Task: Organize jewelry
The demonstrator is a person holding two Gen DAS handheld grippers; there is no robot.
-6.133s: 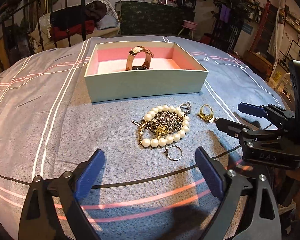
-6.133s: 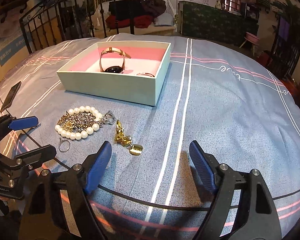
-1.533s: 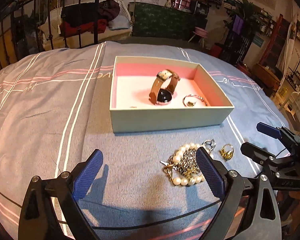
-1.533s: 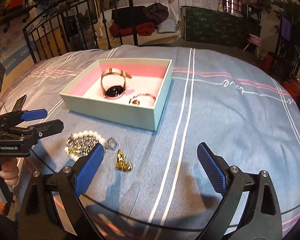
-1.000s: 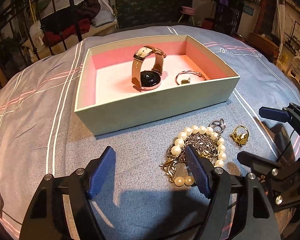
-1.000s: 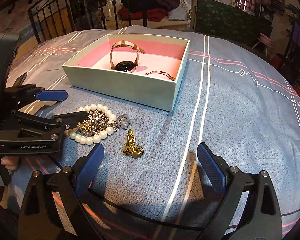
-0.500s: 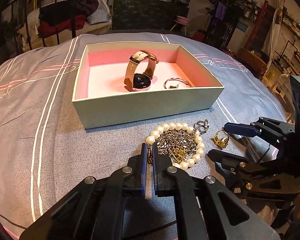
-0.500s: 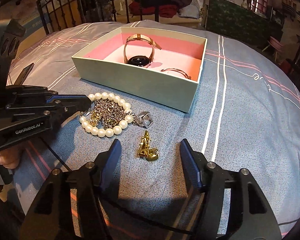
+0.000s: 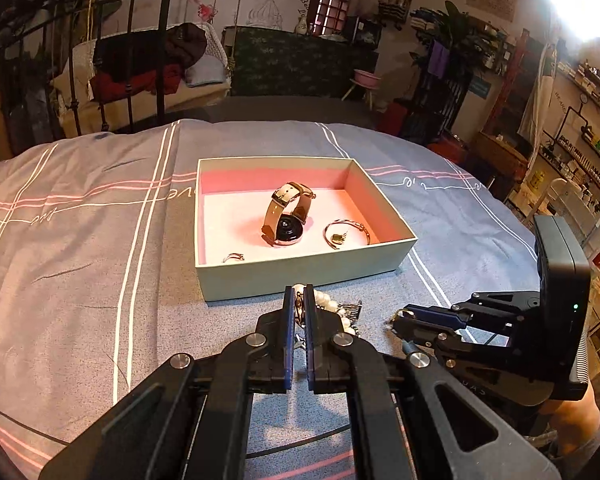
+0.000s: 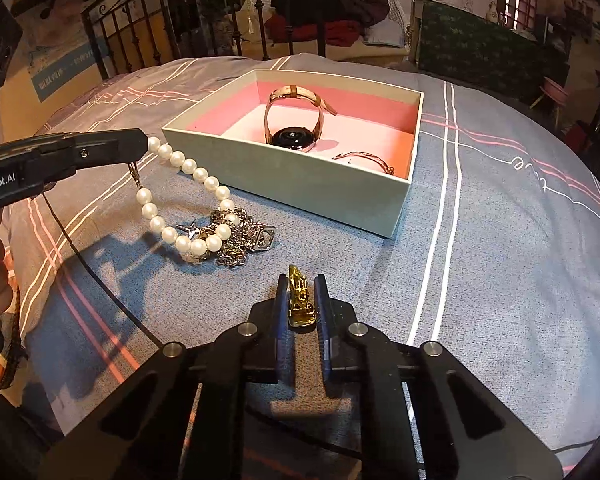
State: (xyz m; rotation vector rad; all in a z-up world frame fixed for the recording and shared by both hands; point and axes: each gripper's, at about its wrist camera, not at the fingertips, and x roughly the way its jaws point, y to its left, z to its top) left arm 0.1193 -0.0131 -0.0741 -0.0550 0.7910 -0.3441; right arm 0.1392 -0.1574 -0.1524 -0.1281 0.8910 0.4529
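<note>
A pale green box (image 9: 300,276) with a pink lining holds a watch (image 9: 286,220), a bangle (image 9: 346,234) and a small ring (image 9: 233,257). My left gripper (image 9: 299,304) is shut on the pearl bracelet (image 10: 188,208) and lifts one end of it off the bed, as the right wrist view shows. The bracelet's low end rests on a tangle of chains (image 10: 236,242). My right gripper (image 10: 302,300) is shut on a gold ring (image 10: 300,304) just in front of the box (image 10: 312,184).
The bed has a grey-blue striped cover (image 9: 100,240). An iron bed frame (image 10: 204,20) and clutter stand behind it. The right gripper's body (image 9: 500,344) is at the right of the left wrist view.
My left gripper has risen with the pearl bracelet's end, pulling it off the chains. My right gripper has shut around the gold ring.
</note>
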